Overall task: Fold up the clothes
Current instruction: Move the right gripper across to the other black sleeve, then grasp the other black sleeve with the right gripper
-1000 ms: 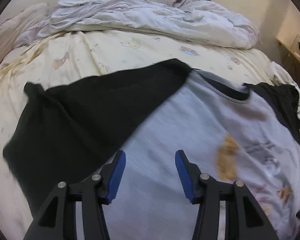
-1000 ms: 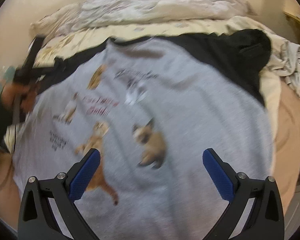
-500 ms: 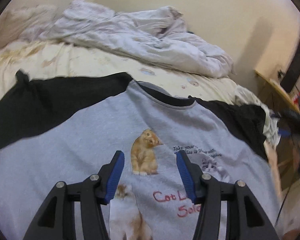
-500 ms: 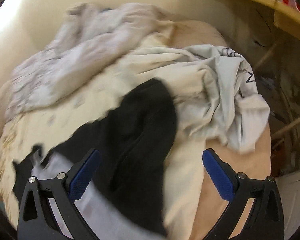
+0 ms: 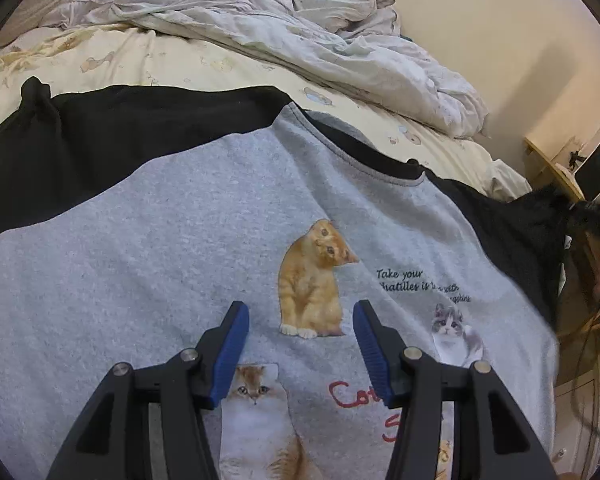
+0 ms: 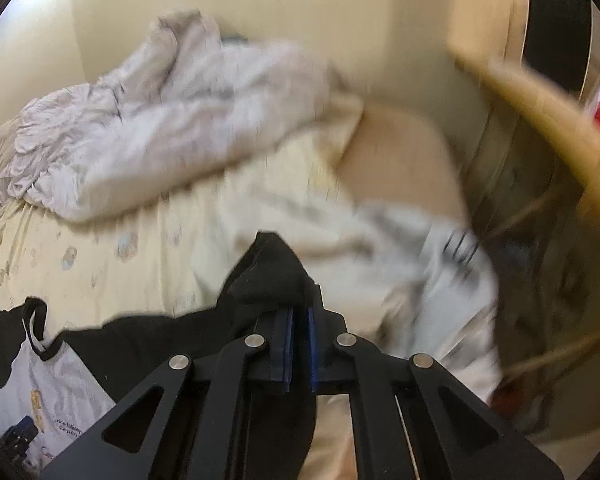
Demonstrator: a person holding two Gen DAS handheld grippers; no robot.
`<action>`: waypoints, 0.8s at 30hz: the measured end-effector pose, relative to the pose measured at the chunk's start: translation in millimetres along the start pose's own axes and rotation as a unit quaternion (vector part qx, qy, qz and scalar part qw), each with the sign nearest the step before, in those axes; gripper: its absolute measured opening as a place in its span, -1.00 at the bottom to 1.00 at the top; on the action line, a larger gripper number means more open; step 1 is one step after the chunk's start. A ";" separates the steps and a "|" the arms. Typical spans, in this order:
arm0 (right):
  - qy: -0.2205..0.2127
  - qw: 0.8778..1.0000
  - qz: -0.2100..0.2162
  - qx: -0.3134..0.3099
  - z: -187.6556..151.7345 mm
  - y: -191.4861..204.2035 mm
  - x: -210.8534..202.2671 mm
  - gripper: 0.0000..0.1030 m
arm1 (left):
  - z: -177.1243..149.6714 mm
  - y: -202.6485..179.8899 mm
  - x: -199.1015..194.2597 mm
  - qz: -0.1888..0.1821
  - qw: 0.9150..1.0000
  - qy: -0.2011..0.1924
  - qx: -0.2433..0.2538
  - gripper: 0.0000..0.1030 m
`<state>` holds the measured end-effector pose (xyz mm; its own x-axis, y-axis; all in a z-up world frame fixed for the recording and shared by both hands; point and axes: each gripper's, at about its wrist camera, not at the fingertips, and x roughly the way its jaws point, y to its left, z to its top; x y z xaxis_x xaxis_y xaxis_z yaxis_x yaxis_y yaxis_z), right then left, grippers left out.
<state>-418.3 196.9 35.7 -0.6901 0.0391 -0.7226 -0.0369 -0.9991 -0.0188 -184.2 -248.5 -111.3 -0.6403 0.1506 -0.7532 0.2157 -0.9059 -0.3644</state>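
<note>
A grey sweatshirt [image 5: 180, 240] with cat prints and black sleeves lies face up, spread on the bed. My left gripper [image 5: 300, 308] hovers over its chest print, open about half wide, with nothing between the blue pads. The left black sleeve [image 5: 100, 132] stretches out to the left. In the right wrist view my right gripper [image 6: 300, 312] is closing its jaws. Its pads are pressed on the bunched end of the right black sleeve [image 6: 268, 276], which is lifted off the sheet. The grey body [image 6: 60, 380] shows at the lower left there.
A crumpled pale duvet [image 5: 300, 40] is heaped along the far side of the cream printed sheet [image 5: 180, 60]. A loose whitish garment [image 6: 420, 248] lies at the bed's right edge. A wooden desk [image 5: 556, 168] stands beyond that edge, near the wall.
My left gripper drifted from the left sleeve area to over the chest print. My right gripper swung from the shirt front to the right sleeve end and went from wide open to shut on it.
</note>
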 end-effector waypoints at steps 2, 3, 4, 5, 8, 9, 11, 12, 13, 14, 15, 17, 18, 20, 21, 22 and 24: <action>-0.003 0.999 -0.040 -0.002 16.9 -7.4 -3.4 -0.90 | -2.2 -1.9 1.3 0.006 1.000 0.001 0.009 0.06; 0.005 0.998 -0.063 0.000 23.6 -13.2 0.0 -0.90 | -3.6 -3.1 2.6 0.009 1.000 0.001 0.013 0.06; 0.023 0.996 -0.087 0.004 26.2 -20.6 9.3 -0.90 | -5.1 -4.5 3.5 0.011 1.000 0.000 0.017 0.07; 0.040 0.993 -0.110 0.006 27.9 -27.9 19.6 -0.90 | -6.3 -6.0 4.1 0.014 1.000 -0.002 0.022 0.07; 0.081 0.983 -0.167 0.000 24.7 -44.1 53.6 -0.90 | -8.8 -9.9 5.0 0.020 0.999 -0.005 0.030 0.11; 0.092 0.979 -0.184 0.002 23.4 -48.5 61.4 -0.90 | -9.1 -10.4 5.3 0.020 0.999 -0.005 0.031 0.11; 0.104 0.974 -0.199 0.016 21.7 -58.4 64.8 -0.90 | -9.3 -10.4 5.9 0.018 0.999 -0.005 0.029 0.12; 0.109 0.973 -0.204 0.021 21.2 -62.3 64.0 -0.87 | -9.6 -10.1 6.4 0.018 0.999 -0.005 0.028 0.12; 0.111 0.972 -0.205 0.026 20.9 -65.1 61.9 -0.87 | -9.7 -10.0 6.7 0.017 0.999 -0.005 0.027 0.12; 0.106 0.974 -0.197 0.033 20.9 -64.8 55.5 -0.87 | -9.5 -9.9 6.7 0.017 1.000 -0.004 0.025 0.12; 0.097 0.977 -0.183 0.039 19.9 -63.0 45.5 -0.86 | -9.2 -9.8 6.8 0.016 1.000 -0.003 0.024 0.12; 0.079 0.987 -0.134 0.039 8.5 -48.1 18.8 -0.75 | -8.9 -9.0 6.7 0.014 1.000 -0.002 0.021 0.12; 0.079 0.990 -0.116 0.031 -0.5 -37.2 11.9 -0.34 | -8.8 -8.4 6.0 0.013 1.000 -0.001 0.019 0.12; 0.084 0.992 -0.091 0.009 -27.2 -12.3 0.8 0.16 | -7.6 -7.8 5.6 0.011 1.000 0.000 0.015 0.12; 0.082 0.993 -0.083 0.001 -40.7 -1.6 -3.6 0.65 | -6.9 -7.3 5.4 0.010 1.000 0.000 0.013 0.12; 0.073 0.995 -0.074 -0.004 -56.3 9.7 -8.5 0.78 | -6.4 -6.9 5.2 0.008 1.000 0.000 0.012 0.12; 0.062 0.996 -0.061 -0.019 -82.3 28.4 -12.1 0.81 | -6.3 -6.6 4.4 0.007 1.000 0.001 0.010 0.12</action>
<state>-351.6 167.0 -13.0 -0.5872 0.1596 -0.7936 -0.0856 -0.9871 -0.1352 -183.8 -239.3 -115.6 -0.6360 0.1388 -0.7591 0.2100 -0.9155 -0.3433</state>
